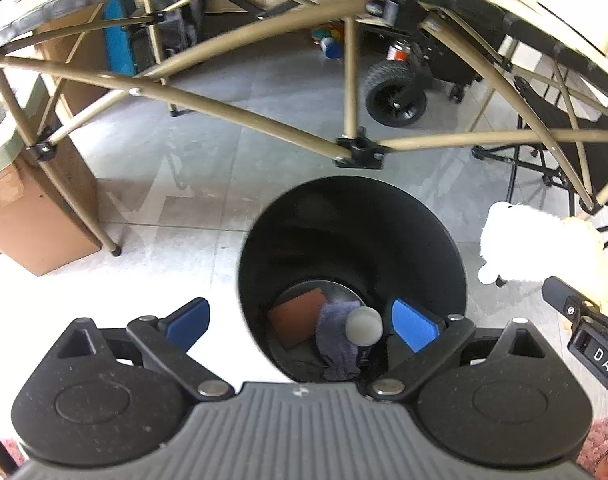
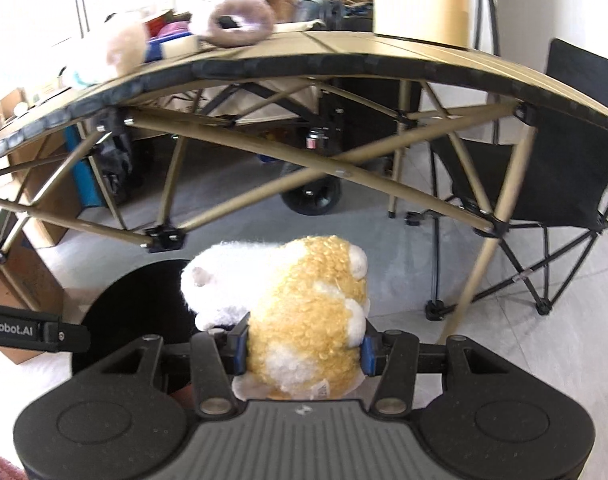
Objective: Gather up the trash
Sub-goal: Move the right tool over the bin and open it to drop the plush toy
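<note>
A black round bin point(image 1: 444, 264) stands on the floor below my left gripper point(image 1: 300, 326), which is open and holds nothing. At the bin's bottom lie a brown card point(image 1: 298, 316), a crumpled blue-grey cloth point(image 1: 336, 344) and a pale round lid point(image 1: 364, 326). My right gripper point(image 2: 304, 350) is shut on a yellow and white plush toy point(image 2: 304, 304), its blue pads pressing into both sides. In the left wrist view the plush toy point(image 1: 516, 240) hangs right of the bin. The bin's rim point(image 2: 144, 300) shows left of the toy in the right wrist view.
A folding table with tan legs point(image 1: 264, 120) stands over and behind the bin, its top point(image 2: 344, 52) carrying a ring-shaped plush point(image 2: 240, 20) and other soft items. A cardboard box point(image 1: 32, 216) is at left. A black folding chair point(image 2: 552, 184) and a wheeled cart point(image 1: 396, 92) stand beyond.
</note>
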Demonstrator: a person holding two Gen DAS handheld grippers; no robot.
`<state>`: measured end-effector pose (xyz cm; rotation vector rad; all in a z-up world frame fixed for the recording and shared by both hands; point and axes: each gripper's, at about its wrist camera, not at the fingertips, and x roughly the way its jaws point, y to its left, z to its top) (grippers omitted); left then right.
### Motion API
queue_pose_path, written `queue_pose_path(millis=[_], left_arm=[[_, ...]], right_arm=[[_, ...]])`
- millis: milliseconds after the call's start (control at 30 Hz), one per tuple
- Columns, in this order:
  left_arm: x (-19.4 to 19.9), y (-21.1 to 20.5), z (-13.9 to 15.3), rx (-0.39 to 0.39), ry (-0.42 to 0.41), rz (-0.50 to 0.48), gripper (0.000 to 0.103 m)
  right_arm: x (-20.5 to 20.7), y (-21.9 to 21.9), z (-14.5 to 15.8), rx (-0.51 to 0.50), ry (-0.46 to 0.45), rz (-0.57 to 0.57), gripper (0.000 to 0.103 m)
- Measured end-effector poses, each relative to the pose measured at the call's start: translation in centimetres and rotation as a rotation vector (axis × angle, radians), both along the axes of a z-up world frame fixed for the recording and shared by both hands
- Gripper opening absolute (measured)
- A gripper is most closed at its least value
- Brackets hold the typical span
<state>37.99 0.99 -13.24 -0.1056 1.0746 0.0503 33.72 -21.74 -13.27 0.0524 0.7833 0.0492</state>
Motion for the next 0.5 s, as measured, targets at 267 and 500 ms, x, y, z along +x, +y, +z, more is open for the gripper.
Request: queue_pose_path(millis=[267,500], left_arm=[[-1.0,3.8,0.4,-0.015,-0.013,0.050,0.101],[-1.5,6.8,0.1,-0.022,-0.006,0.093,0.101]], right_arm=[[0.8,4.7,0.0,-0.020,0.017,0.083,0.048],[1.8,8.6,-1.0,-0.036,0.065,0.136,0.048]])
